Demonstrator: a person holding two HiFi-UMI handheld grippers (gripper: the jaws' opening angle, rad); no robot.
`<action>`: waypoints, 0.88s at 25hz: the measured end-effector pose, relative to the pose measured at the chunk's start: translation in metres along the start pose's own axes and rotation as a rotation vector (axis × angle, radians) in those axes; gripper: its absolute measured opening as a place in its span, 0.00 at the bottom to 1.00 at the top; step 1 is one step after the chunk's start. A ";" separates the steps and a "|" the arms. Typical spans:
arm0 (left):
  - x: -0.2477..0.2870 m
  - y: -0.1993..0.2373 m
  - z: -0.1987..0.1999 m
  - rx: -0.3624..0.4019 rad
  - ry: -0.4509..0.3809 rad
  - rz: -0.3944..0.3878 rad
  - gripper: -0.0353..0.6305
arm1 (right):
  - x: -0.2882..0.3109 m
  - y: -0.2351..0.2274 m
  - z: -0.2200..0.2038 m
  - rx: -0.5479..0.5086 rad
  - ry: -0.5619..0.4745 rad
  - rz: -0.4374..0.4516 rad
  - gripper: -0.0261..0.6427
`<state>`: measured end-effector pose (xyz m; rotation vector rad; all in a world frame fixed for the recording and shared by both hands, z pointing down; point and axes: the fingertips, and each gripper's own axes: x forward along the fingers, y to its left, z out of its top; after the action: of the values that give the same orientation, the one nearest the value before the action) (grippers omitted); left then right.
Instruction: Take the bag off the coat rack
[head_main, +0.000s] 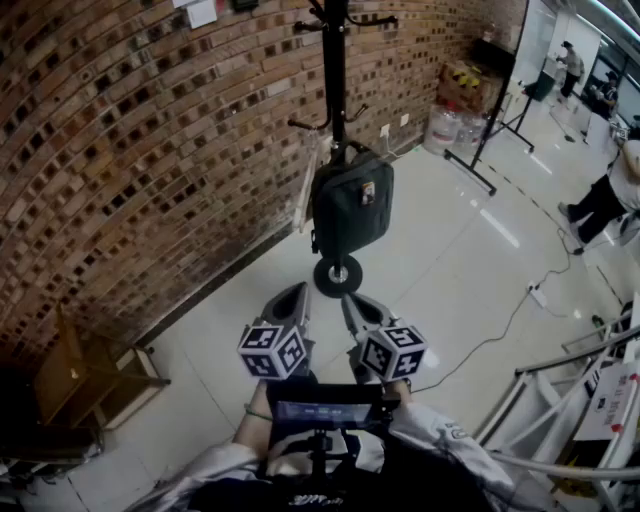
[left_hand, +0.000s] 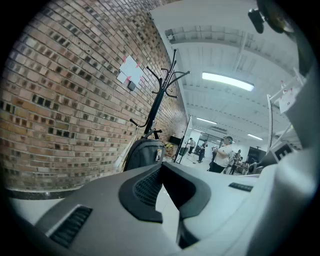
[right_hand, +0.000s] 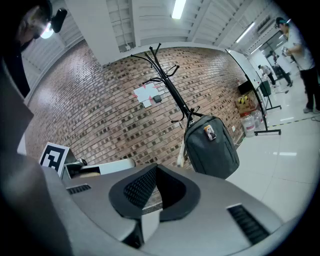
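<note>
well, the dark grey-green fabric bag (head_main: 350, 208) hangs on the tall black metal coat rack (head_main: 334, 70), straight ahead of both hand-held grippers and well apart from them. it appears to hang by its top from one of the rack's lower hooks, so its body drops flat against the pole, above the rack's round black base (head_main: 337, 275) on the pale glossy floor (head_main: 450, 260). that low hook should keep it reachable without stretching, as far as i can judge.

the left hand-held gripper (head_main: 297, 296) and the right hand-held gripper (head_main: 354, 304) sit side by side, close in front of the person's body, both aimed toward the rack. each has its jaws together with nothing between them: in each gripper view the dark ribbed pads meet at their tips, with the bag beyond. held like this, they look parked for an approach rather than set for a grasp.

the red-brown brick wall (head_main: 140, 150) runs to the left of the grippers and behind the rack.

the task looks to be at its start, with the bag untouched. the next move probably calls for closing the gap, parting one pair of jaws, and lifting the top of the bag up and off the hook; pulling straight outward could tip the rack.
</note>
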<state>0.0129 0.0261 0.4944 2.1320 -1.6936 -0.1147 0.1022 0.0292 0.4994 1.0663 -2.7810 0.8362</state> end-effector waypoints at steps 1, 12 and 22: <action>0.005 0.006 0.003 -0.002 0.003 -0.003 0.06 | 0.007 -0.002 0.003 0.003 -0.006 -0.006 0.05; 0.076 0.089 0.056 0.011 0.013 -0.071 0.06 | 0.108 -0.019 0.047 0.027 -0.103 -0.113 0.05; 0.136 0.140 0.083 0.007 0.067 -0.194 0.06 | 0.187 -0.048 0.082 -0.008 -0.121 -0.265 0.05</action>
<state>-0.1060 -0.1497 0.4959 2.2755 -1.4500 -0.0922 0.0019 -0.1550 0.4951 1.4887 -2.6465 0.7508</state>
